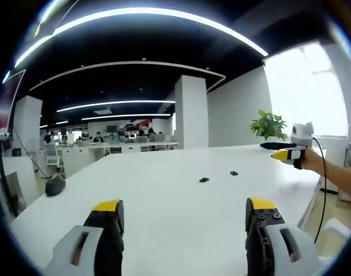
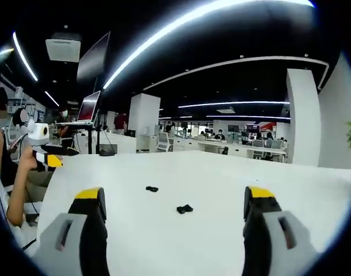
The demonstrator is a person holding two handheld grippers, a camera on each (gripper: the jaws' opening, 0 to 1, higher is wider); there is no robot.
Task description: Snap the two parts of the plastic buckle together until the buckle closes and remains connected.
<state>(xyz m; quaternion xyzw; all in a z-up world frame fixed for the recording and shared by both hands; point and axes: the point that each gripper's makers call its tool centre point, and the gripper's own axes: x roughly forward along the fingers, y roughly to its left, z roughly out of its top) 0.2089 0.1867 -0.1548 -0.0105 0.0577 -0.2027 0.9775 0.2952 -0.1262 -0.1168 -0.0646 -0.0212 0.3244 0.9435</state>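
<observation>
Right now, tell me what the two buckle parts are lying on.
Both buckle parts lie apart on the bare white table. Nothing shows between them and the tabletop; whatever is below the table is hidden. Neither claw touches them.

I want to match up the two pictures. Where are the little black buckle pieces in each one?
Left gripper view: the black buckle pieces lie apart on the white table, right of middle, above the gap between the jaws.
Right gripper view: they lie apart near the middle, between the jaws.
Shared landmark: the white pillar behind the table.
</observation>
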